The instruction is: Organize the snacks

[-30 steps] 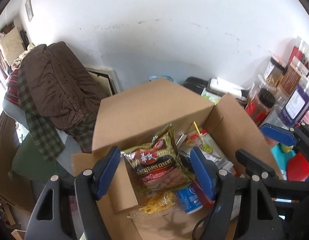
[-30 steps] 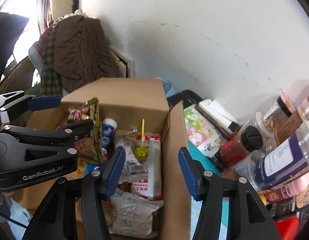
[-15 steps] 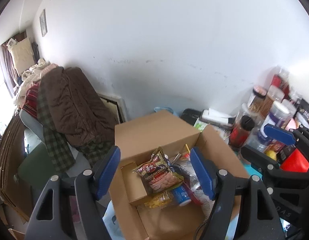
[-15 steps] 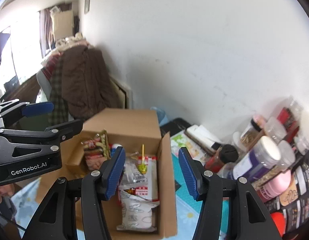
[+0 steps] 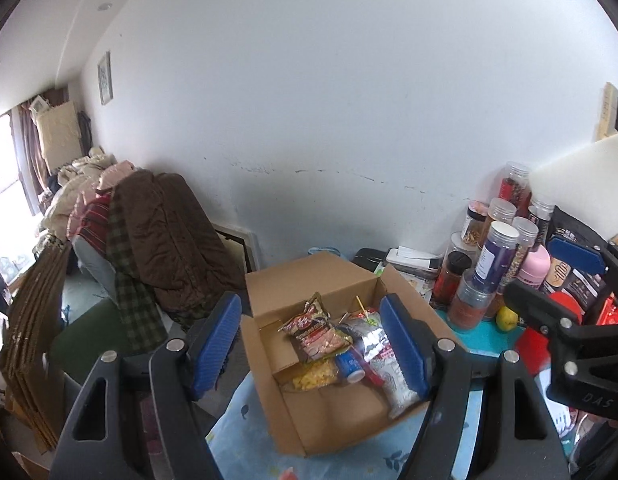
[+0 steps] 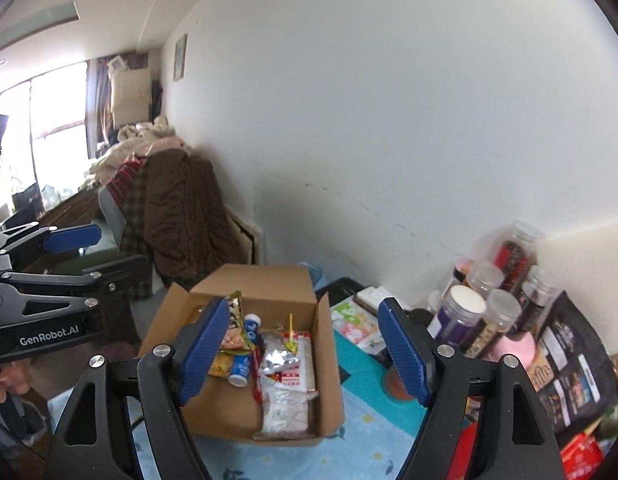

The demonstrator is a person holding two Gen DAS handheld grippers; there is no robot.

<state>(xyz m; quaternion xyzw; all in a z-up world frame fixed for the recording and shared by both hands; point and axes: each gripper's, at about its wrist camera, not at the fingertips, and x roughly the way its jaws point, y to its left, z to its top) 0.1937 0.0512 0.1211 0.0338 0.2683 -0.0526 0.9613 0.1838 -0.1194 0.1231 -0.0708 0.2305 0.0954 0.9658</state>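
An open cardboard box [image 5: 309, 280] [image 6: 269, 284] sits on a blue patterned cloth. Inside lie a red and gold cereal bag [image 5: 315, 330] [image 6: 235, 328], a yellow snack pack [image 5: 313, 374], a small blue tube [image 5: 349, 364] [image 6: 241, 370], a silver and red packet [image 5: 373, 344] [image 6: 287, 364] and a yellow-green lollipop [image 6: 291, 342]. My left gripper [image 5: 311, 346] is open and empty, held above and in front of the box. My right gripper [image 6: 305, 354] is open and empty, also above the box.
Several clear jars [image 5: 493, 256] [image 6: 469, 312], a pink bottle [image 5: 535, 264] and dark snack bags [image 6: 565, 364] crowd the table's right side. A chair piled with a brown coat [image 5: 165, 236] [image 6: 181, 216] stands left. Flattened cardboard [image 5: 33, 320] leans at far left.
Both grippers have pulled up and back from the box, which now looks smaller and farther away. Both stay open. The snacks in the box have not moved.
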